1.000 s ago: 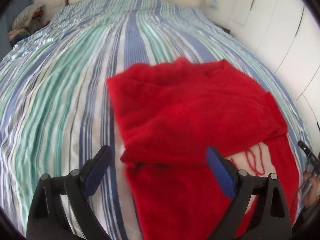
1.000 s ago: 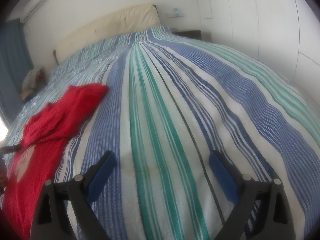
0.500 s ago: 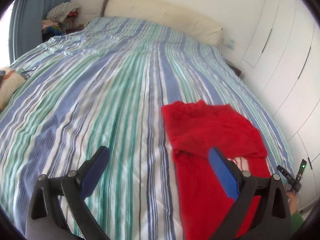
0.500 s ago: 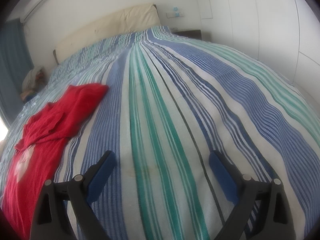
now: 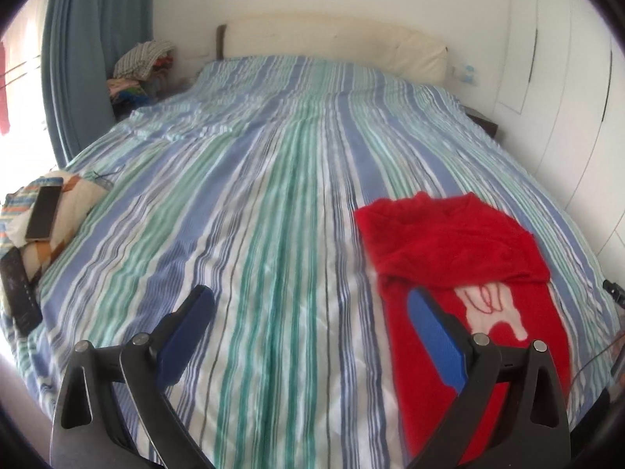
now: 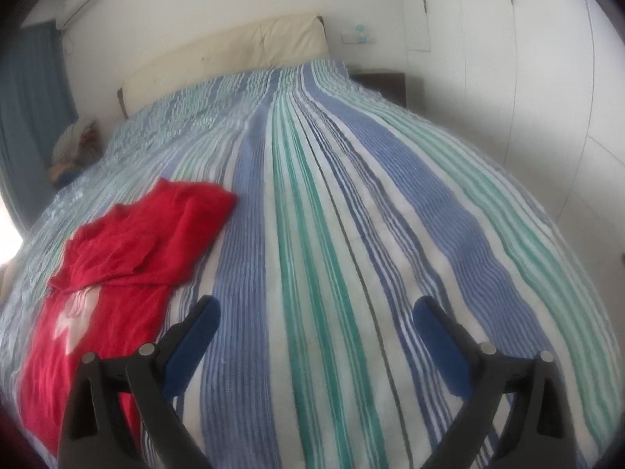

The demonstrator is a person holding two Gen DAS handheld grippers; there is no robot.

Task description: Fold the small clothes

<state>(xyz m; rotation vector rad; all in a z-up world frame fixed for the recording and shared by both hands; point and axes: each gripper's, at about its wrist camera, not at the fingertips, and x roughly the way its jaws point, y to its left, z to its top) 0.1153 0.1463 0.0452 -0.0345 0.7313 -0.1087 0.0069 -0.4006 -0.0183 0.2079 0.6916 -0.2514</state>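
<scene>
Red shirt [image 5: 461, 258] lies lengthwise w/ the bed [image 5: 273, 203] stripes, folded top end toward headboard, white print showing. Left gripper [image 5: 308, 332] & right gripper [image 6: 314, 336] both spread wide, holding nothing.

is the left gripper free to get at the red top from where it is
Probably yes: the left gripper is open and empty, the red top lies uncovered on the striped bedspread just to its right, nothing between them.

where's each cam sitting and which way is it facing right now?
Left wrist: on the left gripper, jaws open, facing up the striped bed toward the headboard; red garment lower right.
Right wrist: on the right gripper, jaws open, same direction; garment lower left.
Shared: bed, garment, headboard.
</scene>
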